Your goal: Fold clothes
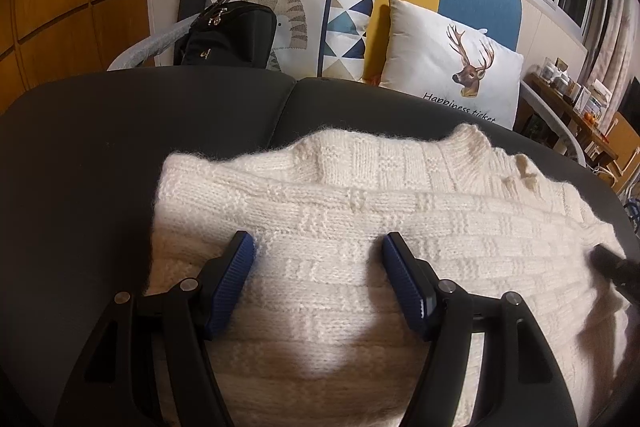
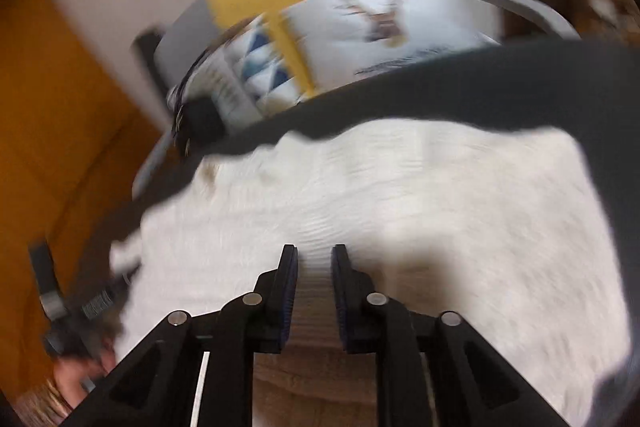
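I am holding my left hand-held gripper [image 1: 318, 241] over a cream knitted sweater [image 1: 360, 227], angled downward. Its jaws are standing wide, and the blue fingertips [image 1: 242, 247] are sitting against the knit with nothing clamped between them; the fabric is simply lying flat across the gap. The sweater is lying spread over a dark grey sofa seat [image 1: 120, 155], with its far edge running toward the seat's back and its near portion passing beneath the gripper. At the right edge of the left wrist view, a dark blurred shape is sitting over the sweater's right side; I cannot tell what it is.

I am holding my right hand-held gripper [image 2: 314, 251] over the same sweater [image 2: 440, 207]. Its jaws are standing narrowly apart, with a strip of knit showing in the gap; whether the pads are pressing on it I cannot tell. The right wrist view is heavily motion-blurred and tilted. My left hand [image 2: 84, 371] is appearing at its lower left edge.

Behind the seat, a deer-print cushion [image 1: 456, 63], a triangle-patterned cushion [image 1: 344, 31] and a black bag [image 1: 228, 37] are resting against the sofa back.
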A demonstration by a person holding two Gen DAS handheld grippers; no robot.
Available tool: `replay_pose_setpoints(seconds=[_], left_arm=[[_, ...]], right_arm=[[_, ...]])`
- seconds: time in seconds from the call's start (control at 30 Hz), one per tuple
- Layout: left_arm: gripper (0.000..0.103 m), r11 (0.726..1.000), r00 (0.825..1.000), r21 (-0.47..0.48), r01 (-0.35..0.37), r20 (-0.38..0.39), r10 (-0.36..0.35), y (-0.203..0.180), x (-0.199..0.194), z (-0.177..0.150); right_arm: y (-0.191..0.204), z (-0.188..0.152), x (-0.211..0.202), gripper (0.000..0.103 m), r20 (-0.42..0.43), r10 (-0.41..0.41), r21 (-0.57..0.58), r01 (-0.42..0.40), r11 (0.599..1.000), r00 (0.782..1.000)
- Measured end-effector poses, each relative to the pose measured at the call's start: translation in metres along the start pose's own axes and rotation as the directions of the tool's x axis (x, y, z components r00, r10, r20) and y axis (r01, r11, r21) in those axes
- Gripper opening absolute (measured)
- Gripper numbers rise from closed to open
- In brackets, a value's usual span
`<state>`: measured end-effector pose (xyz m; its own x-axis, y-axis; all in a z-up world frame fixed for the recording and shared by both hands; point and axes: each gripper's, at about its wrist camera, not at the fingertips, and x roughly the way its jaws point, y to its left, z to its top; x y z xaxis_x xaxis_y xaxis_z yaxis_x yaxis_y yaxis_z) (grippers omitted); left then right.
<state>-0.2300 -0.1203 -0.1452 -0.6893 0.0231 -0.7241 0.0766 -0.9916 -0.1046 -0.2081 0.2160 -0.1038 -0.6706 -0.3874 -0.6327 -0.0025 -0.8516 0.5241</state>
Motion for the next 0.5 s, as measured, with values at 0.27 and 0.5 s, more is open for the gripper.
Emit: replay_pose_setpoints(seconds=[0.27,0.5], left_arm=[[0.071,0.999,0.998,-0.015,0.052,0.027,-0.052,0.002,-0.044,0.001],[0.073,0.998,0.999,0.053,-0.02,-0.032,0.022,0.0,-0.034,-0.021]], right_arm=[[0.04,-0.02,-0.022,0.019,-0.019,0.037,-0.179,-0.04,0.983,0.999],[0.051,-0.032,0.021,0.002,-0.101,-0.108,-0.296,0.074,0.952,0.989]])
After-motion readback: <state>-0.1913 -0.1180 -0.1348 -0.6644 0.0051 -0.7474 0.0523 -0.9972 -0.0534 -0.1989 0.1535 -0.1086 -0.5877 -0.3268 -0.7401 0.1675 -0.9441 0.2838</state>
